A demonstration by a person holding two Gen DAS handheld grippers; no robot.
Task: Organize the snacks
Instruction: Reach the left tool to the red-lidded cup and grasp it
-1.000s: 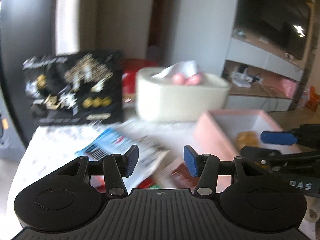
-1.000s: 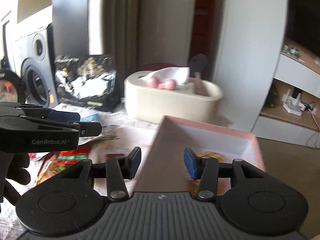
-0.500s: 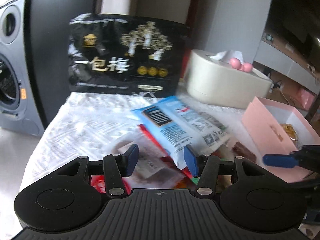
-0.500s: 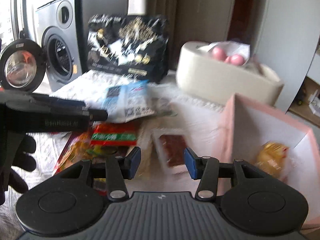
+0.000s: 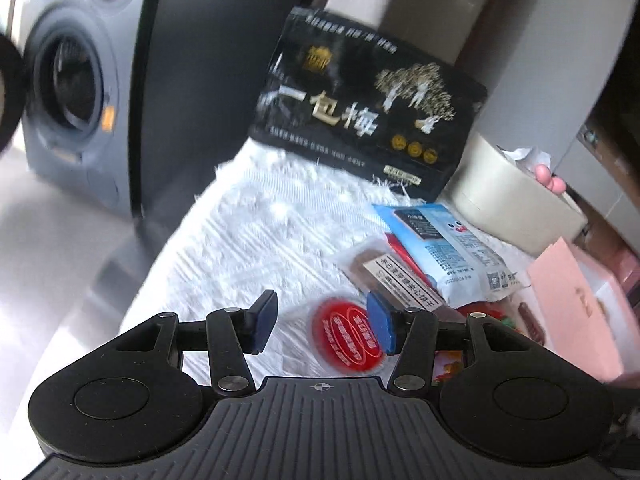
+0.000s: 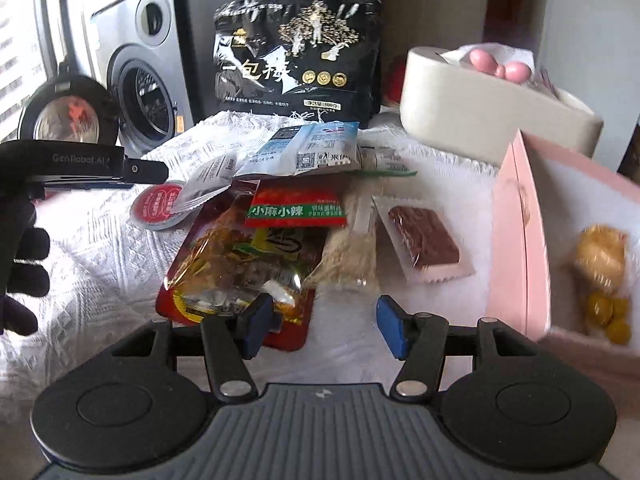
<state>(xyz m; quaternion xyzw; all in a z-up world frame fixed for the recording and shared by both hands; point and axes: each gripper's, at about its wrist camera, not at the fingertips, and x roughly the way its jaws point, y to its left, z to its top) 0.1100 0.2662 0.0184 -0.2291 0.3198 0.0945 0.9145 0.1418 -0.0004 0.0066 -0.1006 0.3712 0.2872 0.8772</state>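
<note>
Tools are hovering empty: left tool (image 5: pixel 320 326) half-spread over the red round snack (image 5: pixel 347 334), right tool (image 6: pixel 322 328) widening; next, closing on it.

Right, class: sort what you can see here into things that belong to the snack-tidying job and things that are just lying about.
Part of the job:
- pink box
- red round snack
- blue packet
- spicy snack bag
- brown wrapped bar
- black plum bag
- left gripper, right gripper

Just lying about:
- tissue box
- washing machine
- white cloth
</note>
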